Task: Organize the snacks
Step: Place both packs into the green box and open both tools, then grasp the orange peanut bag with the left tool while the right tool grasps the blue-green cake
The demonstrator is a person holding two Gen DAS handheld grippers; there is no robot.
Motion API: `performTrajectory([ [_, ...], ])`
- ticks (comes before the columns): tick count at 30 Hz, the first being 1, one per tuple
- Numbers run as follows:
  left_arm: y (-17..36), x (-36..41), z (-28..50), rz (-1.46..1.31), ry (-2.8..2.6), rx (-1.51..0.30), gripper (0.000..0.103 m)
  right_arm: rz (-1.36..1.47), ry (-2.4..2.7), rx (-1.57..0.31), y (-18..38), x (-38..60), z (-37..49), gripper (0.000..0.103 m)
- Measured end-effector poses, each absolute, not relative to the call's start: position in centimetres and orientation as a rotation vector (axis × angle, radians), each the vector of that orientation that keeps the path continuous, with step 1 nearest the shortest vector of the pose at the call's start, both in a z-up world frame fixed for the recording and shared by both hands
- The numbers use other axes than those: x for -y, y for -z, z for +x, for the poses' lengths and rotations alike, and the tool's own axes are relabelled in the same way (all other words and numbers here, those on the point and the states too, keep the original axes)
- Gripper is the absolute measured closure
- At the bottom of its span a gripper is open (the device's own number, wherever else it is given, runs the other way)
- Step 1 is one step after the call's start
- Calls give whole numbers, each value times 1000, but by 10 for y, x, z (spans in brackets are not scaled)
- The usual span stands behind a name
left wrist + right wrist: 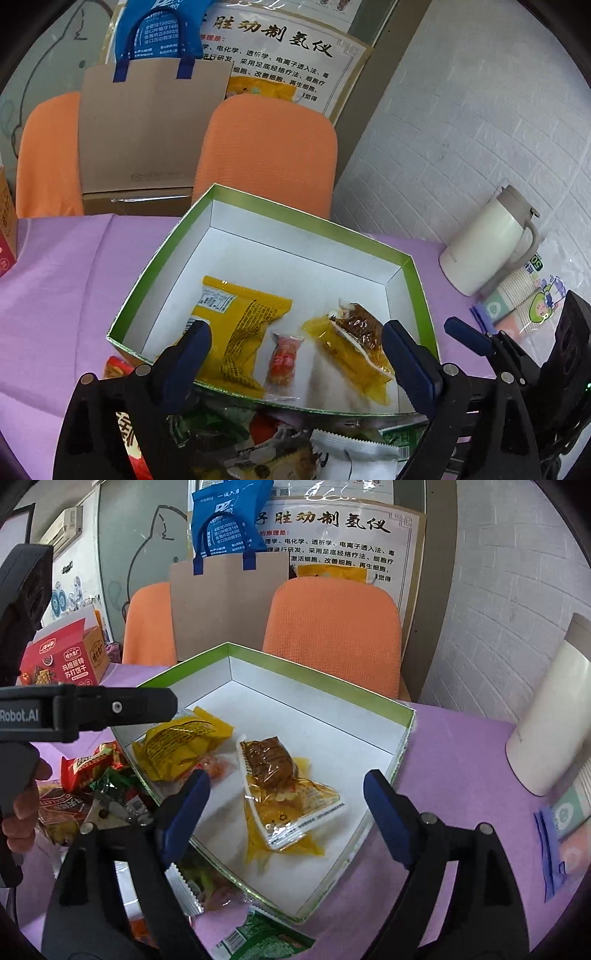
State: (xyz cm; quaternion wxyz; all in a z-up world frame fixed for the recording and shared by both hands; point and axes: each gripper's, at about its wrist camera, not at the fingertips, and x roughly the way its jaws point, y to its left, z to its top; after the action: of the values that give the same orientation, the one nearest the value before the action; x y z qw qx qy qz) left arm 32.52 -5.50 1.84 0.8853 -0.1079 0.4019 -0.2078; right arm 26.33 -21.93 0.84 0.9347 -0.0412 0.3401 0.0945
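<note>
Both claws hang spread wide over the green-rimmed box [419,291] and neither grips anything: the left gripper [295,354] fills the bottom of its own frame with blue-padded fingers [188,354] parted, and the right gripper [286,812] shows the same wide gap low in its view. Inside the white-floored box, centre of the left view, lie three snacks: a yellow packet [240,321] at left, partly covered by the left finger; a small red candy [282,360] in clear wrap in the middle; and a clear pouch with a brown piece [356,332] on the right, its lower corner running behind the other finger. In the right view the red candy is nearly hidden behind the blue pad, only an orange-pink blur showing. At the bottom of the left frame a heap of loose snacks [280,443] is cut off by the gripper body and the frame edge, its labels unreadable. The box stands on a purple cloth [74,266]. A white jug [487,243] stands at the right edge, an orange chair [269,155] beyond the box.
</note>
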Motion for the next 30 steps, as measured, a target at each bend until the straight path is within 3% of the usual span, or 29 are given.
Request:
performTrajectory([
  [5, -46, 43, 294, -242, 448, -779, 8, -12, -204, -663, -42, 229, 235, 4],
  [16, -87, 31, 181, -176, 535, -680, 8, 29, -216, -636, -86, 224, 137, 2],
  [27, 12, 10, 109, -203, 554, -849, 8, 20, -290, -857, 13, 199, 88, 2],
  [30, 26, 7, 109, -222, 550, -876, 8, 58, -313, -892, 33, 187, 94, 13],
])
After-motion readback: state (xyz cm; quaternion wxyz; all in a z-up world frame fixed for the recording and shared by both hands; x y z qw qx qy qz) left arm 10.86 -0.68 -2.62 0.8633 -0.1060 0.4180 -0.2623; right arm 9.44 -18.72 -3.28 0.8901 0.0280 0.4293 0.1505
